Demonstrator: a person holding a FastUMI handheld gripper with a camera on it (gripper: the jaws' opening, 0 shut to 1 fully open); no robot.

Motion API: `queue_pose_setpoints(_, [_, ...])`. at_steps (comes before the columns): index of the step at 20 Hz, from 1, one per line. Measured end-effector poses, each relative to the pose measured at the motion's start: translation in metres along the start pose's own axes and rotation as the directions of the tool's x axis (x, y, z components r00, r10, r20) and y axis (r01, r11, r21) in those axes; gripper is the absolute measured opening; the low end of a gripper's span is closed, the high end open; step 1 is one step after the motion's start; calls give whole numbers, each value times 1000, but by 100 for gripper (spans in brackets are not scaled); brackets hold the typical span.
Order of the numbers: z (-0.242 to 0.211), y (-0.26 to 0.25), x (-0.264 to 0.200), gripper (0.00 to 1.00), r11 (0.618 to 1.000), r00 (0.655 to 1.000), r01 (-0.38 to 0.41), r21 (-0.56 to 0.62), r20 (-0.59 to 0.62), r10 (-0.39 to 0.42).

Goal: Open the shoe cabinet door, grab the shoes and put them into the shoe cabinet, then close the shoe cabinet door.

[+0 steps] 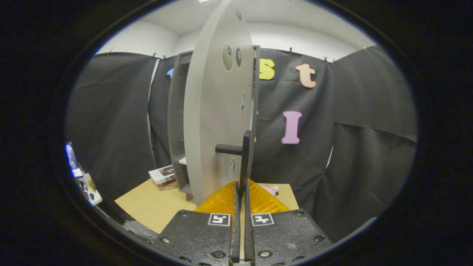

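Cabinet door (212, 122): grey panel, swung out edge-on toward the camera, hinged to the grey shoe cabinet (177, 111) standing behind it on its left. A dark bar handle (245, 162) runs upright along the door's near edge, held off the panel by a short black post (228, 149).

Gripper (241, 192): jaws drawn almost together, only a thin slit between them, with the lower end of the handle lying in that slit. Both fingers appear to press on it (contact itself is too narrow to confirm beyond doubt).

Step in hand, judged: moving the door by its handle; whether it is opening or closing cannot be told. To do it well, keep the grip square on the bar and follow the door's arc about the hinge rather than pulling straight, so the bar does not slip out of the jaws or twist.

Shoe: a pink item (274, 190), likely a shoe, lies on the tan surface (147, 207) just beyond the fingers, to the right of the door. It sits close to the door's foot, so a wide swing that way might brush it.

Other items: stacked booklets or boxes (162, 175) on the surface beside the cabinet's base, left of the door; small packaged goods (87, 188) further left, well apart. Cabinet interior mostly hidden by the door.
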State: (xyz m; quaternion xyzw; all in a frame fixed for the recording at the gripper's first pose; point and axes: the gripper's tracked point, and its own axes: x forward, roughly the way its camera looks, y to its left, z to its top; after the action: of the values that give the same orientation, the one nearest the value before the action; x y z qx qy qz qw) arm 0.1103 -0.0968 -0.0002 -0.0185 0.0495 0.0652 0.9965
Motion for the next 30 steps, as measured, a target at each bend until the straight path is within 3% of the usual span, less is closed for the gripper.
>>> queue_pose_setpoints(4, [-1, -30, 1, 8, 999, 1000, 17, 43, 4, -17])
queue_pose_setpoints(8, [-20, -21, 0, 7, 989, 996, -86, 121, -26, 90])
queue_pose_setpoints(13, [-22, -36, -30, 8, 994, 1000, -23, 107, -17, 25])
queue_pose_setpoints(16, [-21, -33, -81, 11, 994, 998, 43, 104, 33, -46])
queue_pose_setpoints(17, [-29, -27, -94, 20, 992, 997, 68, 102, 29, -71])
queue_pose_setpoints(21, [-60, 30, -123, 74, 991, 994, 107, 76, -8, -106])
queue_pose_setpoints(24, [-80, 81, -120, 94, 992, 995, 103, 71, -7, -103])
queue_pose_setpoints(26, [-107, 119, -105, 100, 995, 996, 78, 62, -43, -75])
queue_pose_setpoints(30, [-172, 182, -52, 100, 999, 989, 5, 44, -150, 2])
